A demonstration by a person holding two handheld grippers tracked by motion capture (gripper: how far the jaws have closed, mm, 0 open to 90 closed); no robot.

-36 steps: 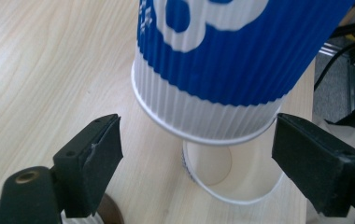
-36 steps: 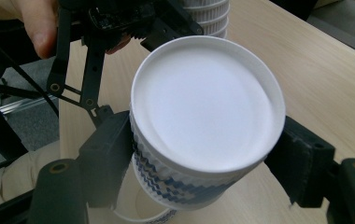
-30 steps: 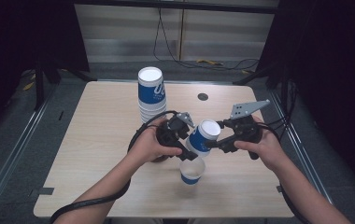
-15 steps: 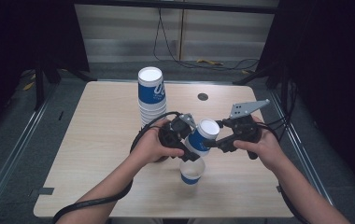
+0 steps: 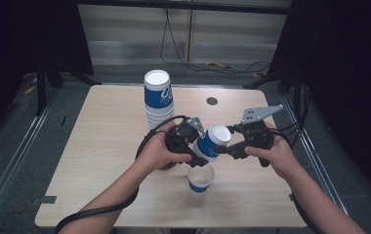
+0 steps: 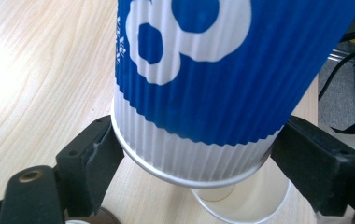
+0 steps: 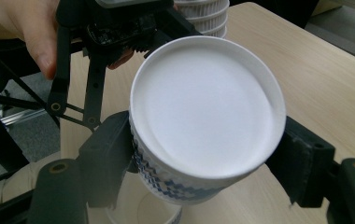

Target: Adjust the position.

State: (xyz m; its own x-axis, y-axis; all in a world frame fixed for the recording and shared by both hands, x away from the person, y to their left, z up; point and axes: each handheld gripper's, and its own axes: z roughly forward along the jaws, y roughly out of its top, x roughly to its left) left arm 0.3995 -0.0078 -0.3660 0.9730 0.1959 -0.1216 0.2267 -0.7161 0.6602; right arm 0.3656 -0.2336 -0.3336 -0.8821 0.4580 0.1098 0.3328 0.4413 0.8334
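While both grippers pinch the same inverted blue cup point(image 5: 212, 142) above the table point(image 5: 100, 161), much of it stays hidden: in the high view the hands and gripper bodies cover its lower wall, and in the left gripper view its top is cut off by the frame edge. The left gripper point(image 5: 192, 146) grasps the cup near its rolled rim, pads pressed on the white band on either side point(image 6: 199, 158). The right gripper point(image 5: 224, 147) clamps the cup near its closed base, 1 black pad on each side of the wall point(image 7: 208, 154). The cup is tilted, base up and toward the right hand point(image 5: 276, 156), held over an open cup point(image 5: 200, 178) standing upright on the table; whether the 2 cups touch is hard to tell. The open cup is half hidden behind the held one in both gripper views point(image 6: 241, 205) point(image 7: 143, 210).

The held cup is ribbed paper, blue sleeve with white print, flat white base with a raised edge. The pads are blocky matte black. The table is pale wood-grain laminate with rounded corners. A stack of cups point(image 5: 158, 100), also upside down, stands farther back, touching nothing else; its lower cups show as bare white rims. The left hand point(image 5: 156, 153) wraps the gripper body, its cable point(image 5: 95, 212) trailing off the bottom edge.
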